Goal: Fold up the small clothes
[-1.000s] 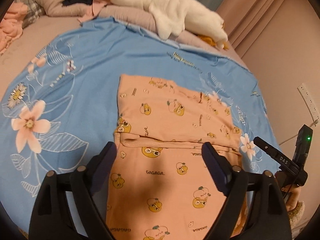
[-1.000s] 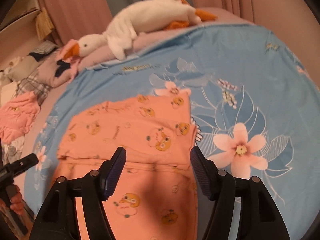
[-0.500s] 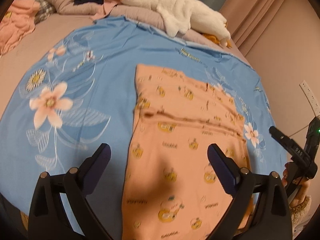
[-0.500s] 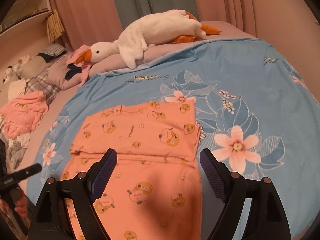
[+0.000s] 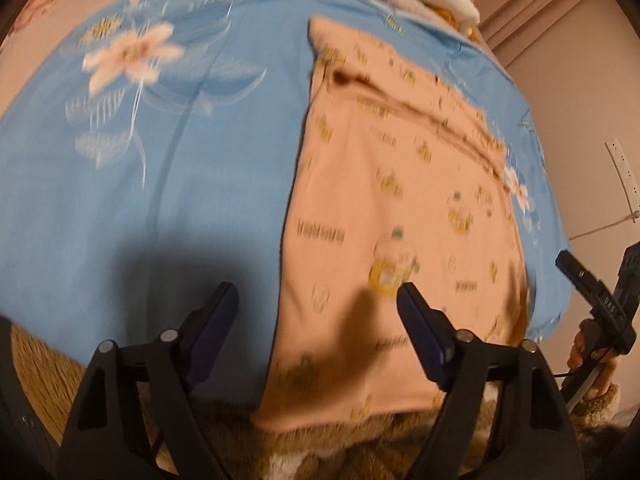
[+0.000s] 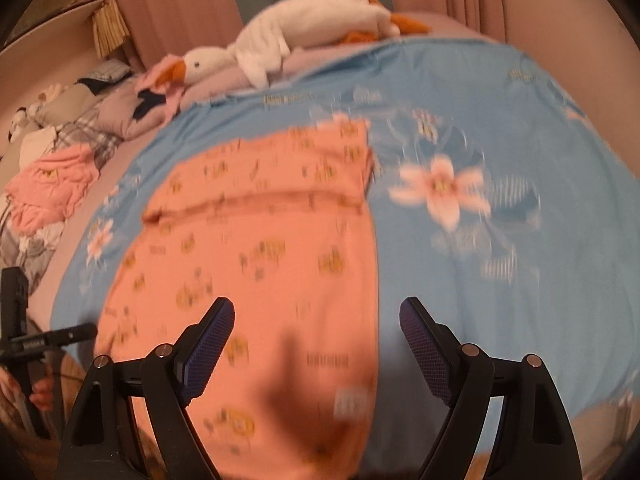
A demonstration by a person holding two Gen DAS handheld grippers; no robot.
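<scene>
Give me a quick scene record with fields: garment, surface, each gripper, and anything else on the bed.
garment: orange printed garment, far end folded over, lying flat
surface: blue floral sheet on bed
left gripper: closing, nothing between the pads, over garment's near left edge
right gripper: open, empty, over garment's near right edge
other: white goose plush, pink clothes pile

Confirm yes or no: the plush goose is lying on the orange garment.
No, the plush goose lies at the bed's far edge, apart from the orange garment.

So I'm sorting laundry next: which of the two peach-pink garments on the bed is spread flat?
The duck-print garment on the blue floral sheet lies flat, its far end folded over. The other pink garment is crumpled at the bed's left side.
</scene>
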